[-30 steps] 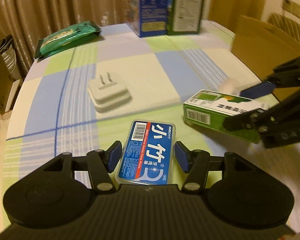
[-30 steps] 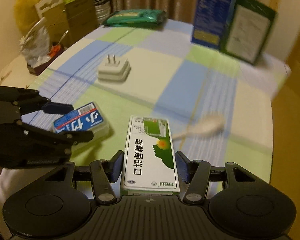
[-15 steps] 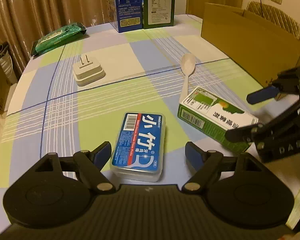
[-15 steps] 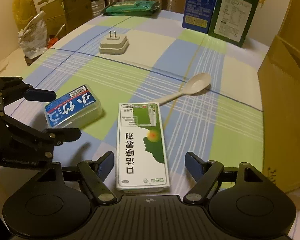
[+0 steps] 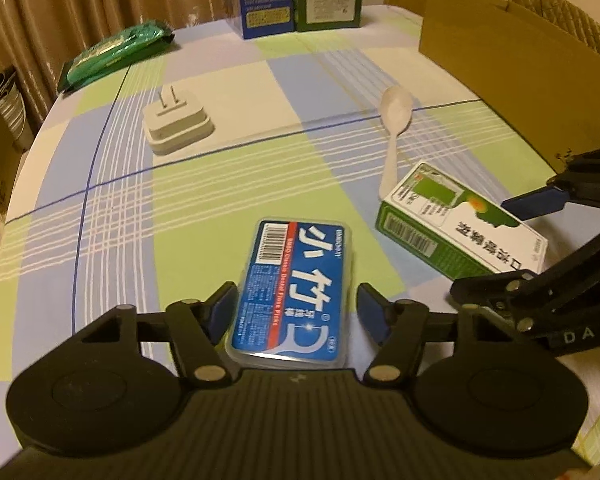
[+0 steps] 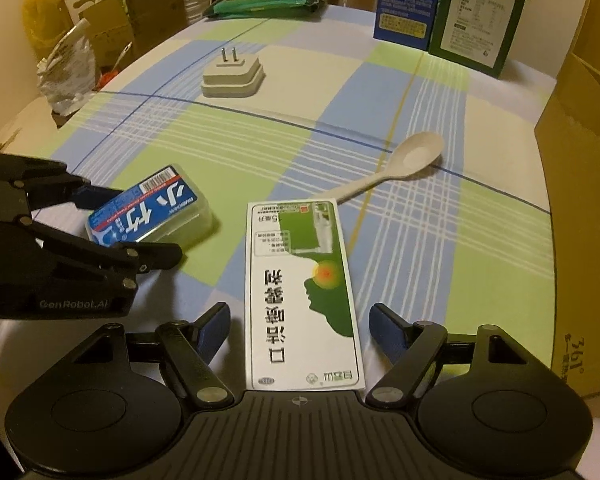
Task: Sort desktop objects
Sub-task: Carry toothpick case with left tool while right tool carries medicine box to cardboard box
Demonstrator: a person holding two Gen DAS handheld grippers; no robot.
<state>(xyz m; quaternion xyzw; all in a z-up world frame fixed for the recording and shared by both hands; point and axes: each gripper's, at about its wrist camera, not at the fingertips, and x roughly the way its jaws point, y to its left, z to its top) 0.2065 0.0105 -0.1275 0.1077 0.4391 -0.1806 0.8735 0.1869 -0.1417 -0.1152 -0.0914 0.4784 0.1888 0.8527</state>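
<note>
Blue pads on the left gripper (image 5: 296, 312) flank the floss pick case (image 5: 296, 292), which lies flat on the checked tablecloth (image 5: 204, 208) between the fingers. The jaws have just been closing in on it; the left pad sits against the case's edge, while a narrow gap shows at the right pad, so it is not yet pinched. To the right lies the green and white spray box (image 5: 456, 228), with the right gripper (image 5: 512, 248) reaching over its near end. Beyond, a white spoon (image 5: 396, 120) and a white plug adapter (image 5: 178, 128) rest on the cloth, a green packet (image 5: 116, 52) lies by the brown curtains (image 5: 60, 8), and a cardboard box (image 5: 512, 64) stands at the right.

From the right wrist, the right gripper (image 6: 300, 328) is spread wide, and the spray box (image 6: 302, 292) lies lengthwise between its fingers with clear cloth showing on both sides. The spoon's (image 6: 396, 168) handle ends just beside the box's far corner. The left gripper (image 6: 112, 224) straddles the floss pick case (image 6: 152, 212) at the left. Two upright cartons (image 6: 448, 8) stand at the table's far side.
</note>
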